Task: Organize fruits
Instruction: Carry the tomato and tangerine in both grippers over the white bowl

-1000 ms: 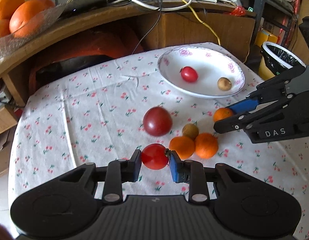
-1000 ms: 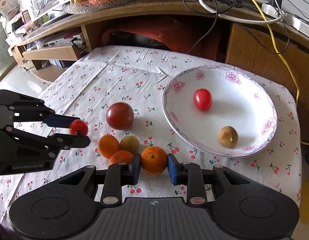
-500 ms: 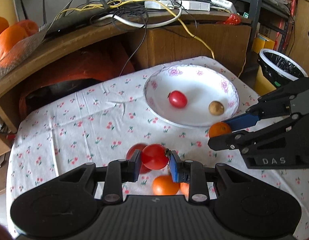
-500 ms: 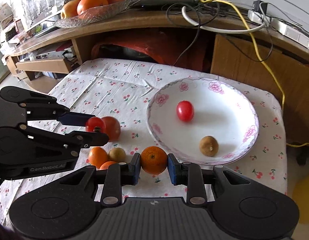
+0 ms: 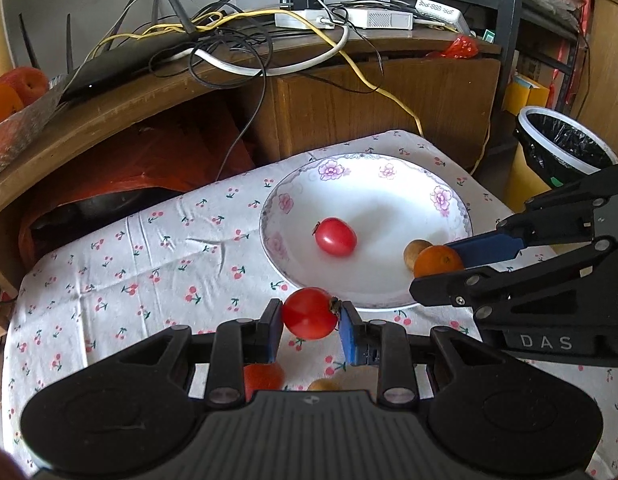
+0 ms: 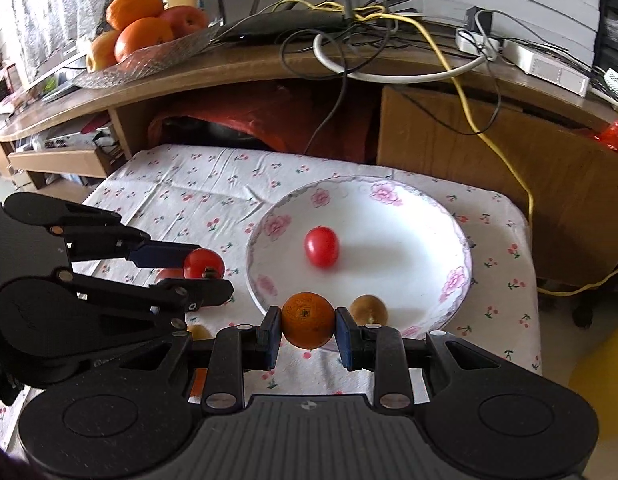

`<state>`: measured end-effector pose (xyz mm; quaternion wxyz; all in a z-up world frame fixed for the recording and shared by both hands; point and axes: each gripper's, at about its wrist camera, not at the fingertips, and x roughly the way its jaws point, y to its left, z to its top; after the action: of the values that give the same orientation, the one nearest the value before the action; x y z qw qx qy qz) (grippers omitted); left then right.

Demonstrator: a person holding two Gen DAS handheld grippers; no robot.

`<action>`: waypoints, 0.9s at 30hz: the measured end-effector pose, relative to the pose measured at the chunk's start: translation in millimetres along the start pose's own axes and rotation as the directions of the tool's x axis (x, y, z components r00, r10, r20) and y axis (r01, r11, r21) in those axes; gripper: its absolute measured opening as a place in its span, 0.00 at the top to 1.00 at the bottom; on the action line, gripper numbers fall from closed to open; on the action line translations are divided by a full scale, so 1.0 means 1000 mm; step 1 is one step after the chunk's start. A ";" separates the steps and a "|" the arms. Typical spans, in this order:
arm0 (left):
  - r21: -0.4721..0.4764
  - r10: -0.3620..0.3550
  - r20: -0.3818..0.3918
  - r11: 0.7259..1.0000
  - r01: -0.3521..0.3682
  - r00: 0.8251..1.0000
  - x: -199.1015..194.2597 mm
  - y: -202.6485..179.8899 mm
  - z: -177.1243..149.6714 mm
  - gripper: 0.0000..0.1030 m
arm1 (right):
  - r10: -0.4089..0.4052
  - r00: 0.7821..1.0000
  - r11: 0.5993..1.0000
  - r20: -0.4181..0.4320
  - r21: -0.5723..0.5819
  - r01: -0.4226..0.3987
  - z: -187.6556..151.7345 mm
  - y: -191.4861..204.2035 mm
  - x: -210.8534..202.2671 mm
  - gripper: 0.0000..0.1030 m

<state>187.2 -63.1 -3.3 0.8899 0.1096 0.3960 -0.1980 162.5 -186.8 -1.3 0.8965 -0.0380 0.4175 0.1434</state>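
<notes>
Beside the plate (image 5: 269,216), left gripper (image 5: 310,319) clamping tomato (image 5: 309,312), right gripper (image 6: 307,326) clamping orange (image 6: 307,319)

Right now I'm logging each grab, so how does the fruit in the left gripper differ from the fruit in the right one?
The left gripper holds a glossy red tomato, the right gripper a matte, dimpled orange. The tomato hangs over the cloth short of the plate; the orange is over the plate's near rim. Both are small, round and clamped between blue pads.
</notes>
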 end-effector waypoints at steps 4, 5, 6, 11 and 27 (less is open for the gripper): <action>-0.003 -0.002 -0.005 1.000 0.002 1.000 0.006 -0.001 0.003 0.63 | -0.013 1.000 1.000 0.003 0.015 0.013 0.001 -0.004 0.003 0.77; -0.004 -0.004 -0.006 1.000 0.004 1.000 0.007 -0.001 0.003 0.63 | -0.017 1.000 1.000 0.003 0.018 0.017 0.001 -0.006 0.004 0.77; -0.005 -0.006 -0.005 1.000 0.006 1.000 0.009 -0.002 0.004 0.63 | -0.021 1.000 1.000 0.005 0.021 0.020 0.001 -0.007 0.005 0.77; -0.003 -0.012 -0.009 1.000 0.012 1.000 0.016 -0.005 0.006 0.63 | -0.036 0.999 0.999 -0.004 0.025 0.036 0.001 -0.010 0.011 0.77; -0.011 -0.010 -0.005 1.000 0.010 1.000 0.028 -0.009 0.010 0.63 | -0.067 0.998 0.996 -0.006 0.054 0.068 0.003 -0.018 0.019 0.76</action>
<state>206.7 -82.5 -17.6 0.8884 0.1032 0.4000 -0.2002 181.4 -199.2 -15.2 0.9007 -0.0282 0.4215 0.1016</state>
